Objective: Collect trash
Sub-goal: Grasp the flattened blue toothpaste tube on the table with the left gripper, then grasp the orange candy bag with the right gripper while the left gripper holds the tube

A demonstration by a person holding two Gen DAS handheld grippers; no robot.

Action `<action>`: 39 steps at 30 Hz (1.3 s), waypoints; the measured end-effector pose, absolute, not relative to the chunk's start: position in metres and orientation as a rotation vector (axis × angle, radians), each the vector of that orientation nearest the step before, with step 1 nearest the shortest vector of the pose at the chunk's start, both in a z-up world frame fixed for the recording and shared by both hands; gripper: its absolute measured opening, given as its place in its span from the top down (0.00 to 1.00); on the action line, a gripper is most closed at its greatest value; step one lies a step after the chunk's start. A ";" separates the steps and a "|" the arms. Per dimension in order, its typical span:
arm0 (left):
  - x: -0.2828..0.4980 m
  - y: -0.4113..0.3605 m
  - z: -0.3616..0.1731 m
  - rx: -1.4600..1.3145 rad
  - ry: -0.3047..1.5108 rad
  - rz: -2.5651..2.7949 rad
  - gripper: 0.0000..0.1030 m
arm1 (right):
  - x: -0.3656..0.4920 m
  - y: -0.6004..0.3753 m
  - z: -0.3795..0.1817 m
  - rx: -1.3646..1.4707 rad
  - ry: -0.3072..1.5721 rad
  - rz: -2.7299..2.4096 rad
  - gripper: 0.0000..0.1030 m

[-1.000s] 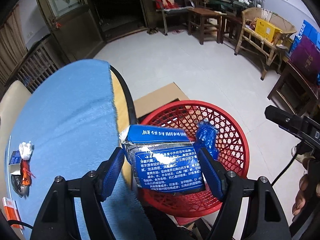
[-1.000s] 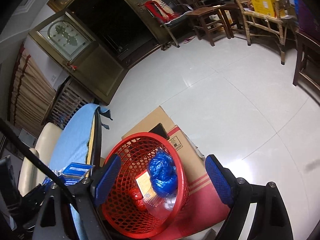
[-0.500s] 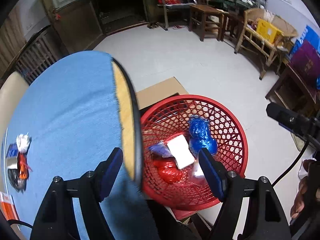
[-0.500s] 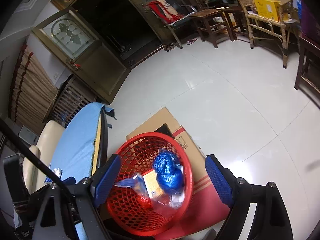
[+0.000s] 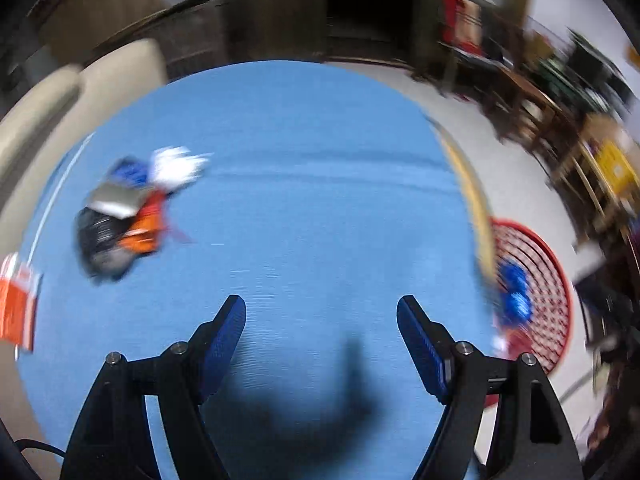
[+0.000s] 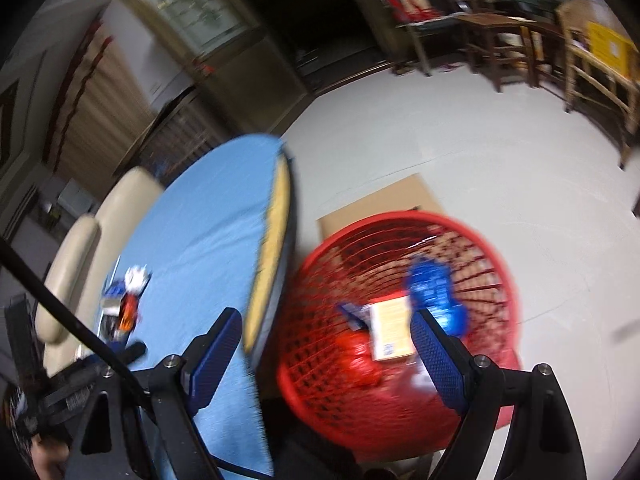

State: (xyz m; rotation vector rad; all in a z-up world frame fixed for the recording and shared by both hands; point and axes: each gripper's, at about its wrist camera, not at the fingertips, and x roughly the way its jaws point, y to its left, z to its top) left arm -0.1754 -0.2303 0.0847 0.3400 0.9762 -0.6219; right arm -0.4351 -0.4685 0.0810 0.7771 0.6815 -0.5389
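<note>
Over the desk (image 5: 304, 216), in my left wrist view, my left gripper (image 5: 320, 316) points down at the blue cloth with its fingers (image 5: 224, 336) spread apart and nothing between them. A blurred heap of trash (image 5: 120, 216) lies on the cloth toward the far left: something black, something orange, a grey flat piece, a bit of blue and a white crumpled piece, all touching. An orange and white packet (image 5: 16, 300) sits at the left edge, apart from the heap. Off the right rim of the desk I see the red basket (image 5: 548, 280) on the floor, with a blue bag (image 5: 516, 288) in it.

Through the right wrist view, my right gripper (image 6: 324, 320) hangs beside the desk edge, above the gap between desk and basket, its fingers (image 6: 436, 356) released and empty. The basket (image 6: 500, 256) stands on a flat piece of cardboard (image 6: 380, 204), close against the desk. Inside it lie the blue bag (image 6: 436, 288), a tan box (image 6: 390, 326), something red (image 6: 356, 356) and a small blue wrapper (image 6: 352, 314). The heap (image 6: 126, 304) still on the desk shows far left, well apart from the basket.
</note>
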 end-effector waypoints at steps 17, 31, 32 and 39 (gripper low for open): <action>0.016 -0.226 0.058 0.622 0.932 -0.232 0.22 | -0.378 -0.413 0.085 0.673 0.771 -0.449 0.14; -0.036 -0.118 0.136 0.266 0.821 -0.378 0.43 | -0.368 -0.412 0.084 0.680 0.777 -0.432 0.14; -0.044 -0.108 0.138 0.246 0.818 -0.376 0.43 | -0.363 -0.407 0.085 0.669 0.781 -0.416 0.14; -0.094 -0.038 0.095 0.165 0.904 -0.298 0.43 | -0.312 -0.365 0.084 0.585 0.837 -0.297 0.14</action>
